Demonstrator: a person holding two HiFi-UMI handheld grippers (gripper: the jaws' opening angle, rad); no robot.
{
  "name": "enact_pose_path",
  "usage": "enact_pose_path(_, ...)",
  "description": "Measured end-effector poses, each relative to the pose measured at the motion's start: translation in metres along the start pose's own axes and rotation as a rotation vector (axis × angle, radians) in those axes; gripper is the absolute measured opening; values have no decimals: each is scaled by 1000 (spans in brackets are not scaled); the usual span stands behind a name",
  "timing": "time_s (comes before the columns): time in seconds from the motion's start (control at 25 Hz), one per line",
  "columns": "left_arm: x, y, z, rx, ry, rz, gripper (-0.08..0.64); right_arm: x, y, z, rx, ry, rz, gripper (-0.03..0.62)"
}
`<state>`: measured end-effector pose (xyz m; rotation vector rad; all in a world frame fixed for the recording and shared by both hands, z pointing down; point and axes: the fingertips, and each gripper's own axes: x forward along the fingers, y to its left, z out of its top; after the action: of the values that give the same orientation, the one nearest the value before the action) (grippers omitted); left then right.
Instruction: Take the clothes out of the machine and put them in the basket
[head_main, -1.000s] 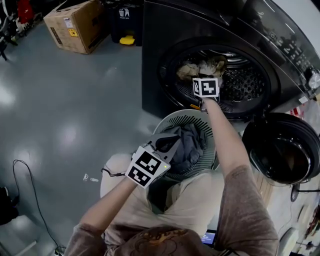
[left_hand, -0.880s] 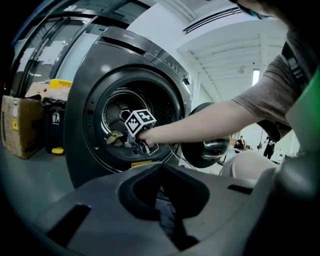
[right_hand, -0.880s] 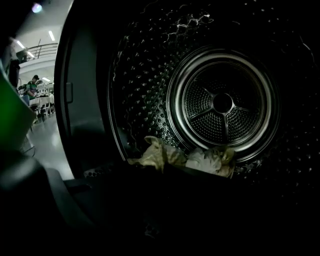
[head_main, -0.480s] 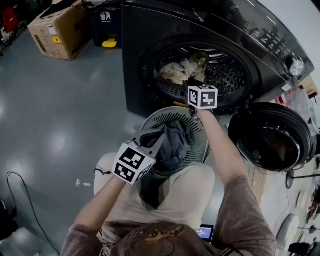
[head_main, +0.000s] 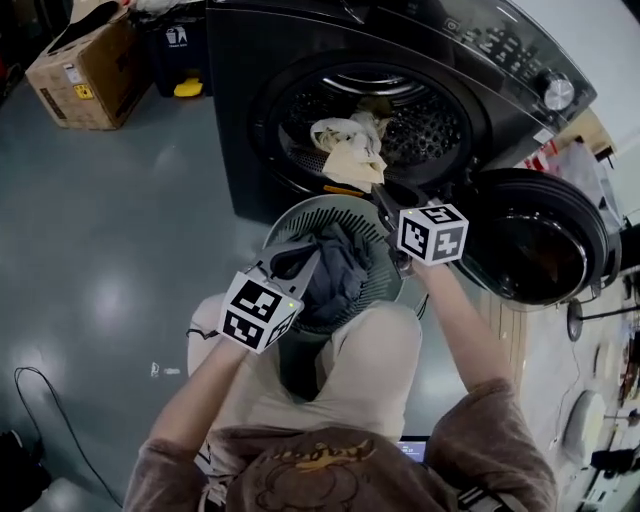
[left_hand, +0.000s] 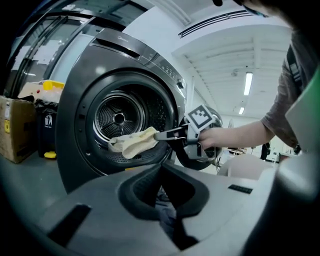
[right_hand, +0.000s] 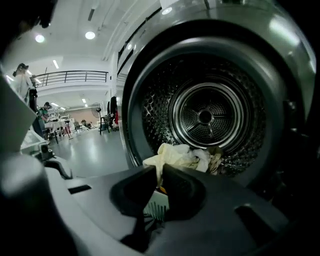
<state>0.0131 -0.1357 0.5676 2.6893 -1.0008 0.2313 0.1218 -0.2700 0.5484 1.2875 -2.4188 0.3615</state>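
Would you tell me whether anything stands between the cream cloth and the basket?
Nothing visible does. The cream cloth, in the right gripper, hangs at the drum's mouth; the basket lies open just below it, the left gripper off by its left rim.

head view: steeply down over basket (head_main: 330, 205), drum (head_main: 430, 125)
left gripper view: low, faces drum, farther off
right gripper view: close at drum mouth
shared: drum, cream cloth (head_main: 345, 155)

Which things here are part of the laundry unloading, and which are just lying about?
Job: washing machine; cream cloth, pinched by the right gripper, whose jaws have just been closing on it; other clothes inside the machine; basket; dark clothes in it.
Lying about: cardboard box; black bin; yellow object beside it.
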Motion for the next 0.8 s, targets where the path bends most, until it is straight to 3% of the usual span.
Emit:
enact_pose_path(0.4, 6, -16, -4, 20, 9, -55, 6, -109, 46, -17, 1, 4, 43, 35)
enact_pose_path(0.64, 9, -18, -1, 25, 10, -60, 6, -120, 49, -30, 11, 32, 33, 40)
enact_pose_path(0.72, 9, -18, -3, 24, 13, -61, 6, -116, 44, -32, 22, 44, 24, 59)
enact_pose_path(0.8, 9, -17, -4, 24, 16, -61, 6, -111, 41, -32, 14, 57, 11, 124)
